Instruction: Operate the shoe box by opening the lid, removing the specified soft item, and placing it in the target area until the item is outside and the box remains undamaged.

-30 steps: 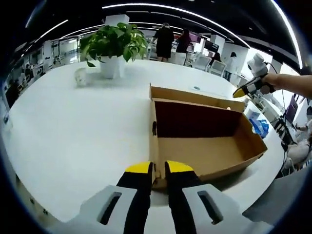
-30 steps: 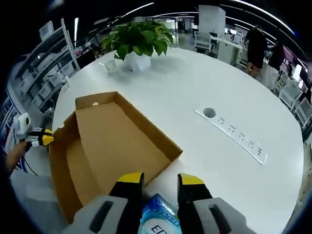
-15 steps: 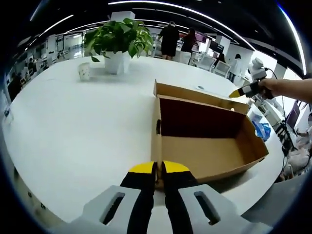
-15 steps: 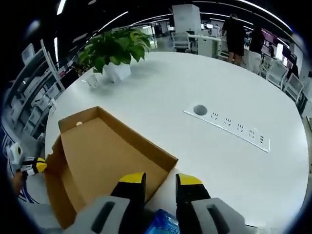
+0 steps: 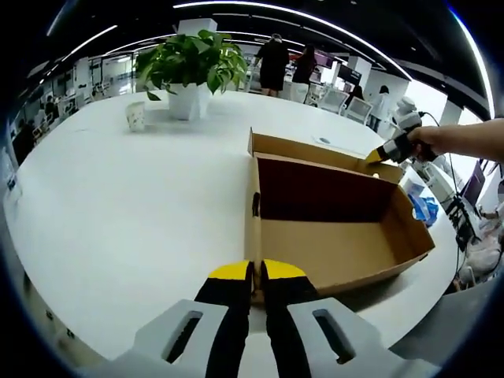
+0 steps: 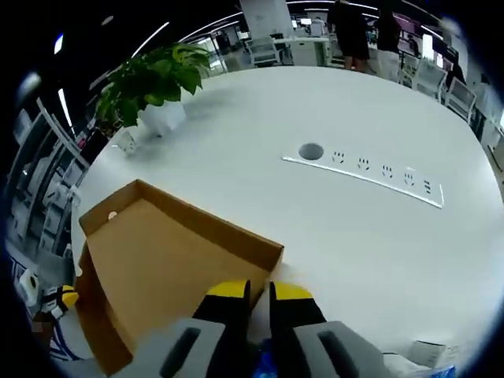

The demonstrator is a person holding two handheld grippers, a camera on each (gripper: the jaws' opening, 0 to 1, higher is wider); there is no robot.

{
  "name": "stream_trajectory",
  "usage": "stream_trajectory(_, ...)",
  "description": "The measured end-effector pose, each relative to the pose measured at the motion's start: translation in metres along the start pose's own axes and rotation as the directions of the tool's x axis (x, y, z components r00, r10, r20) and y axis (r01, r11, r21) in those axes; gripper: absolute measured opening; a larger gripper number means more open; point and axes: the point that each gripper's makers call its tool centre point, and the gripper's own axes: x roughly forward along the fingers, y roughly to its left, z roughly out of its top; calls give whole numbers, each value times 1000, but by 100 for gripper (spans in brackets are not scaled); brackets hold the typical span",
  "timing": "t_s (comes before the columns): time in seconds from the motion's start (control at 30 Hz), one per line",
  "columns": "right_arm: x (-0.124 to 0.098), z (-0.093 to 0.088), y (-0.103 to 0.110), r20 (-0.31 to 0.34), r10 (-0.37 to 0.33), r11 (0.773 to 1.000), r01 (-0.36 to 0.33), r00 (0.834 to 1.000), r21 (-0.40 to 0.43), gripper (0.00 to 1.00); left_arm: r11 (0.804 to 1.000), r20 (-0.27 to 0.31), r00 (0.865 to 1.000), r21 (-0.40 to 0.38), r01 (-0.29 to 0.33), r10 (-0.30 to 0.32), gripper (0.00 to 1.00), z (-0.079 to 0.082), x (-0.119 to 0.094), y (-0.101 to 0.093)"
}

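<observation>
The box (image 5: 331, 216) lies open on the white counter (image 5: 118, 197), its inside bare cardboard with a dark far wall. The left gripper (image 5: 253, 276) has its jaws pinched narrow on the near corner of the box wall. In the left gripper view the right gripper (image 5: 386, 151) hangs at the far corner of the box, by the lid (image 5: 315, 153); its own view shows the jaws nearly together just above the lid edge (image 6: 197, 228), with a bit of blue between them that I cannot tell is gripped. A blue soft pack (image 5: 420, 206) lies beyond the box's far end, so the item looks already out. The risk: the pinch on the thin wall may crease or tear the cardboard if the left gripper pulls or twists, and a nudge from the right one could bend the lid
</observation>
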Motion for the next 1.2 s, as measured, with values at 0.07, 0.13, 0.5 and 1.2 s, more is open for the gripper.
stream_trajectory(0.07,-1,-1,1,1,-6,1000,6,1000,-18,3,1000,0,1000,0,0,0,2,0,0,0)
stream_trajectory(0.13,-2,0,0,6,-11,1000,11,1000,-29,3,1000,0,1000,1,0,0,2,0,1,1)
stream_trajectory(0.5,-12,8,0,38,-19,1000,20,999,-22,0,1000,-1,1000,-5,4,-4,2,-1,2,1)
stream_trajectory(1.2,-43,20,12,138,-7,999,14,990,-48,0,1000,1,1000,-17,6,-6,2,-2,-1,0)
